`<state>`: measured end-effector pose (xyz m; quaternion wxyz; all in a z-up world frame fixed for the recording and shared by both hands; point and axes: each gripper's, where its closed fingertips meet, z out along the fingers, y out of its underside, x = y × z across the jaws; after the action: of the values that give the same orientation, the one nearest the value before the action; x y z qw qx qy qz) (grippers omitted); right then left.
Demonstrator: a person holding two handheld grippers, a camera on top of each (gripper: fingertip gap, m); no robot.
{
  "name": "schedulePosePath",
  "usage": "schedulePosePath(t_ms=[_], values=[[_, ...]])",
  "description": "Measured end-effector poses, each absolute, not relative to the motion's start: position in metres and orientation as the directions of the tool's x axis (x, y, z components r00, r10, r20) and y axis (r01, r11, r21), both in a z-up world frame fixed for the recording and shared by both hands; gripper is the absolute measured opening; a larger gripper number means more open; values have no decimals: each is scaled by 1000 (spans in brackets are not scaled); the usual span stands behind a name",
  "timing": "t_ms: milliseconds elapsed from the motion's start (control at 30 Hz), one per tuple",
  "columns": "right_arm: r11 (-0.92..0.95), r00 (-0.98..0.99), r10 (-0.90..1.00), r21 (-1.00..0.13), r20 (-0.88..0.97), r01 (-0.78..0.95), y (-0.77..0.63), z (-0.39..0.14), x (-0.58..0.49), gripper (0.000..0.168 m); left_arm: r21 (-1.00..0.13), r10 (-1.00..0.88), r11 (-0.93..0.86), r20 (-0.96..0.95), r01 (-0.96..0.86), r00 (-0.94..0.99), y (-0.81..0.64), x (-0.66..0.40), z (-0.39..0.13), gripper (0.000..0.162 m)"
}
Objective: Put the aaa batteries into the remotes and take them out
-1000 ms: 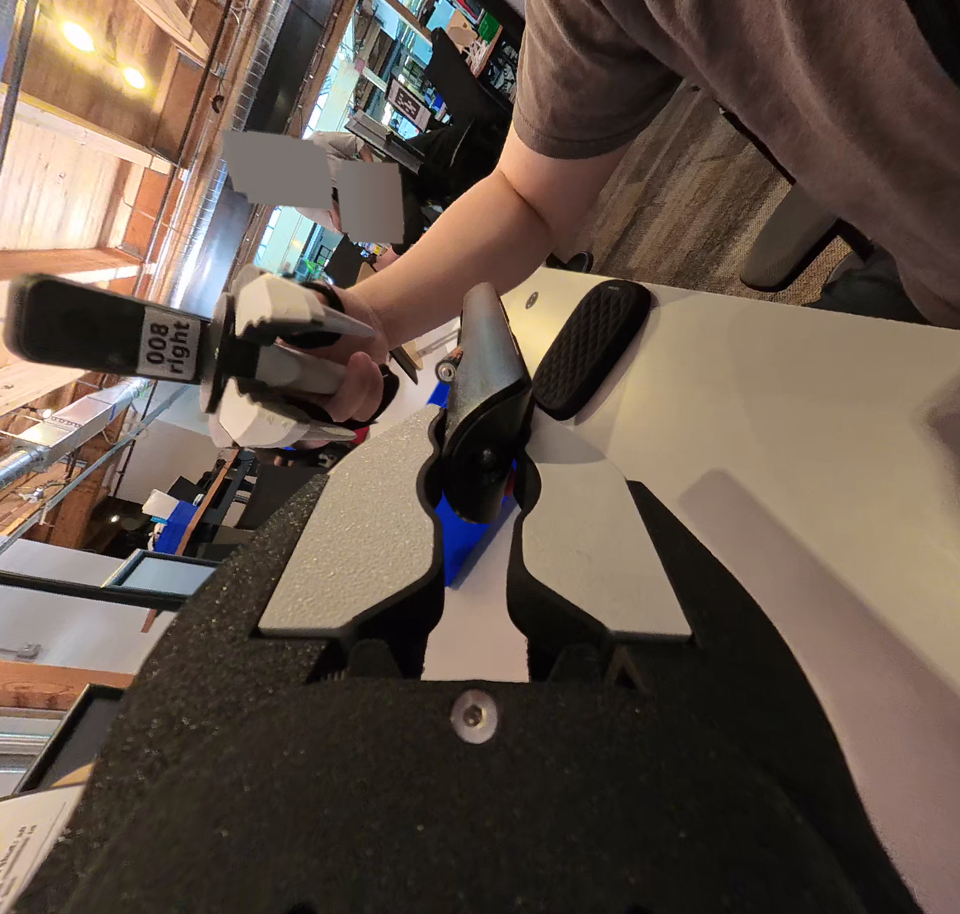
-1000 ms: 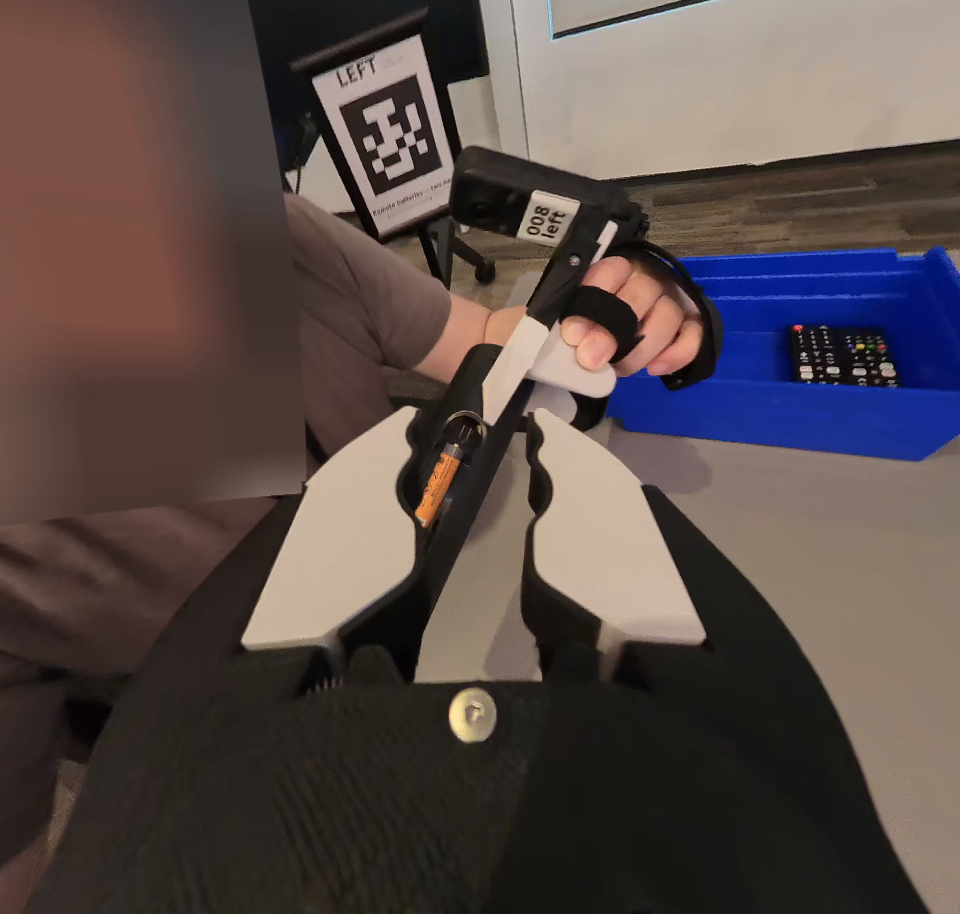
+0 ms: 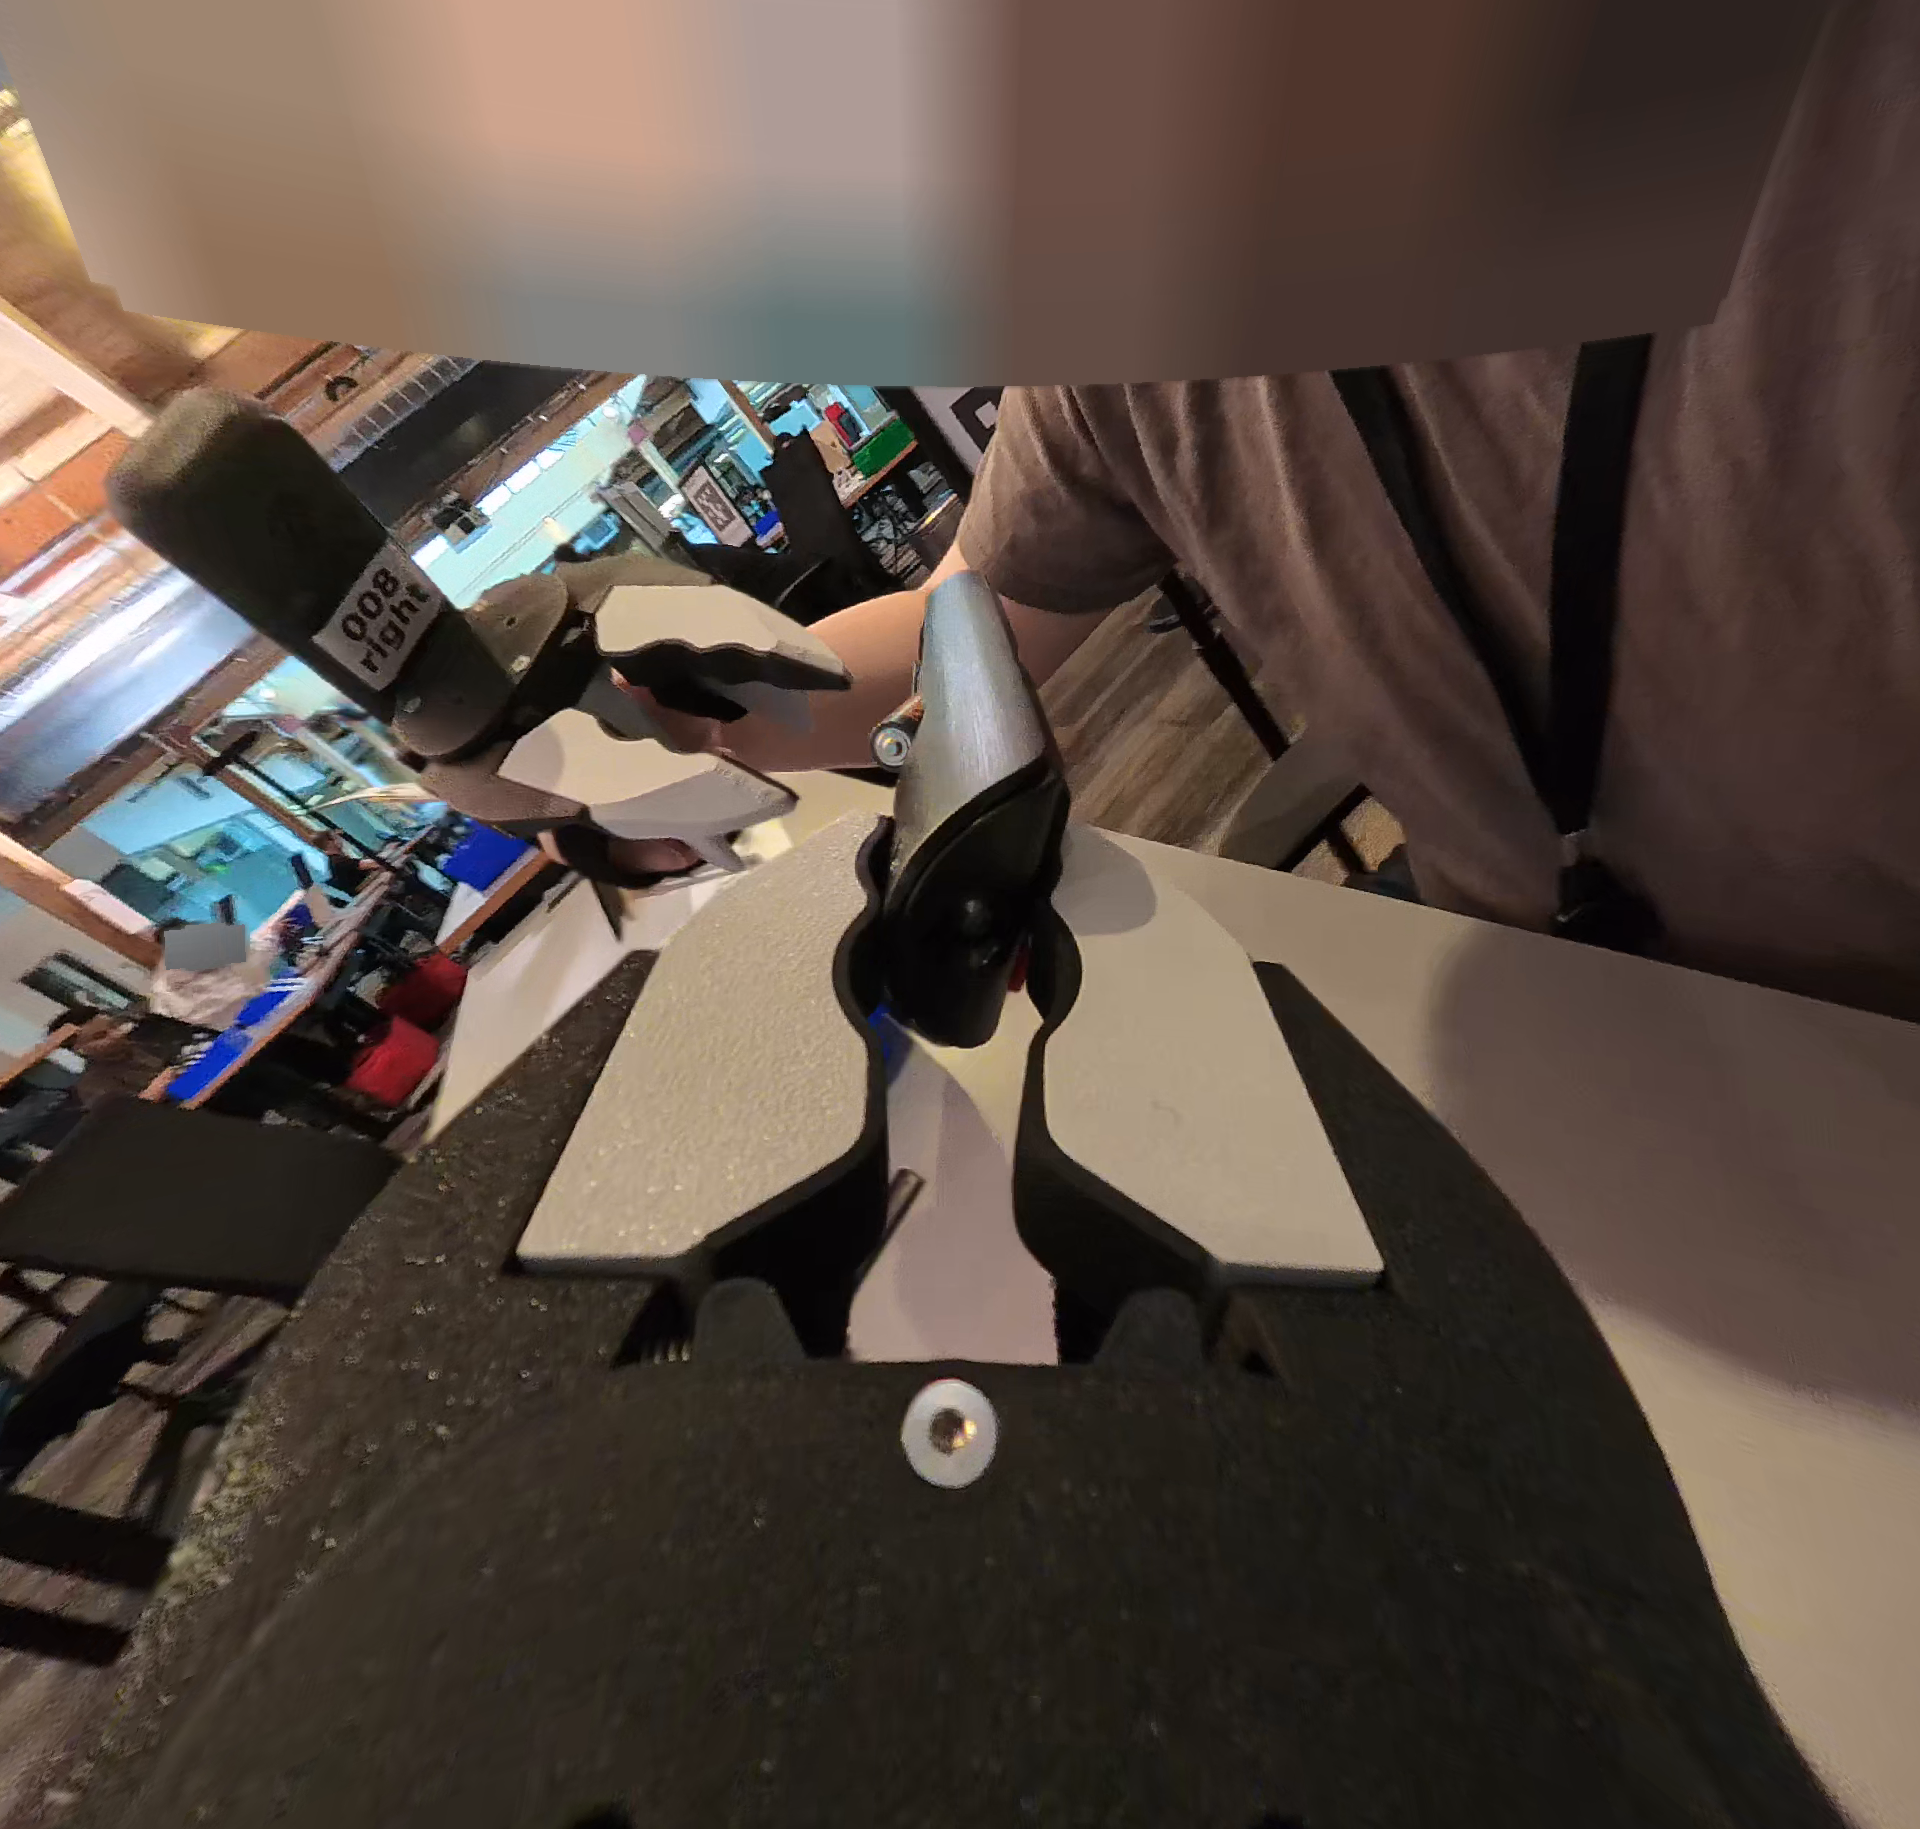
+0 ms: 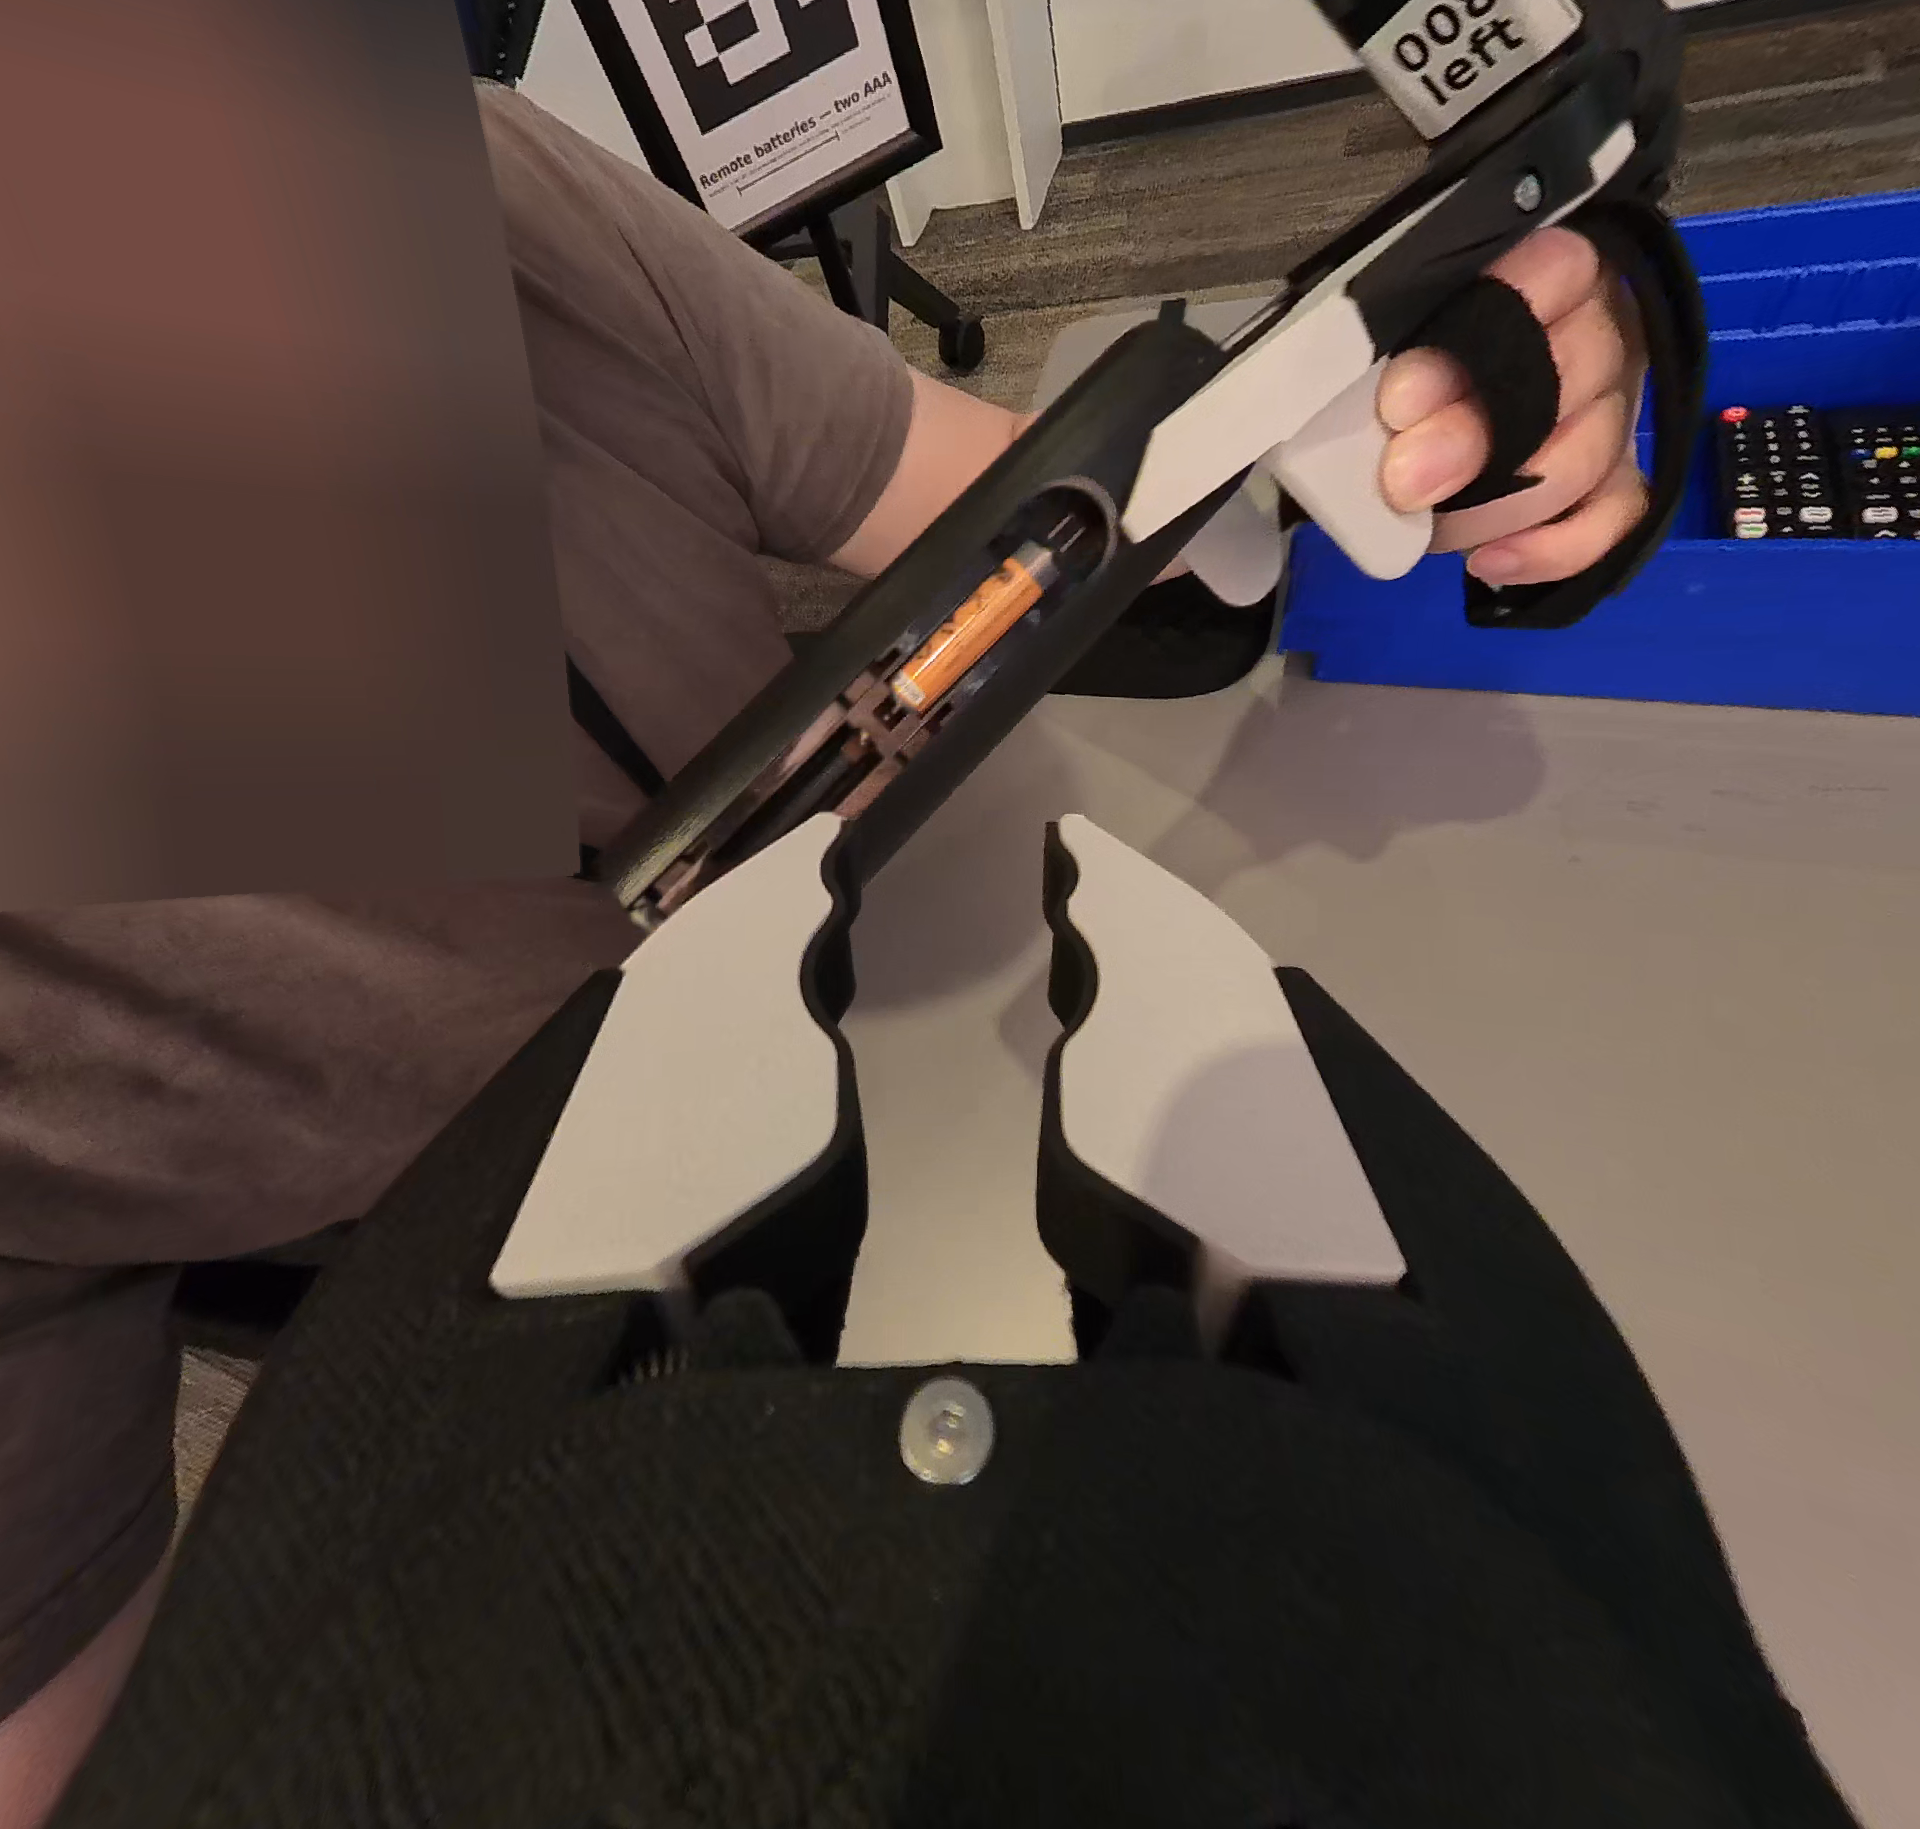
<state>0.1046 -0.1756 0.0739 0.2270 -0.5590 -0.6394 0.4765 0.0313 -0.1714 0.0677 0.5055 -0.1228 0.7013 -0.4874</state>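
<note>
Left gripper (image 3: 961, 932) fingers clamp one black remote (image 4: 914, 626), held tilted above the grey table (image 4: 1558, 948). One orange AAA battery (image 4: 966, 631) sits in its uncovered compartment. Right gripper (image 4: 945, 880) fingers stand apart, holding nothing. Two more remotes (image 4: 1818, 475) lie in one blue bin (image 4: 1558, 652)

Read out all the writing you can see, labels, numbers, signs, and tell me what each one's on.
I list what carries writing, not the wording.
White sticker on the right gripper: printed, legible.
White tag on the left gripper: printed, legible.
Framed sign with a black-and-white marker: print beneath.
Orange battery in the remote: too small.
Remotes in the blue bin: button marks too small.
</note>
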Motion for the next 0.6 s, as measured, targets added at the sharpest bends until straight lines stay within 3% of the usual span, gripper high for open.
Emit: schedulePosePath(t_ms=[167, 433, 600], values=[[-67, -270, 938, -880, -216, 471, -175, 71, 110, 36, -824, -642, 488, -563, 288, -521, -167, 22, 63, 23], [-80, -241, 954, -926, -178, 368, -153, 77, 116, 36, -828, -577, 411, -560, 381, -594, -153, 11, 104, 23], [-10, -363, 926, -968, -103, 251, -166, 105, 105, 40, -790, -459, 387, -612, 475, -644, -164, -1, 113, 23]])
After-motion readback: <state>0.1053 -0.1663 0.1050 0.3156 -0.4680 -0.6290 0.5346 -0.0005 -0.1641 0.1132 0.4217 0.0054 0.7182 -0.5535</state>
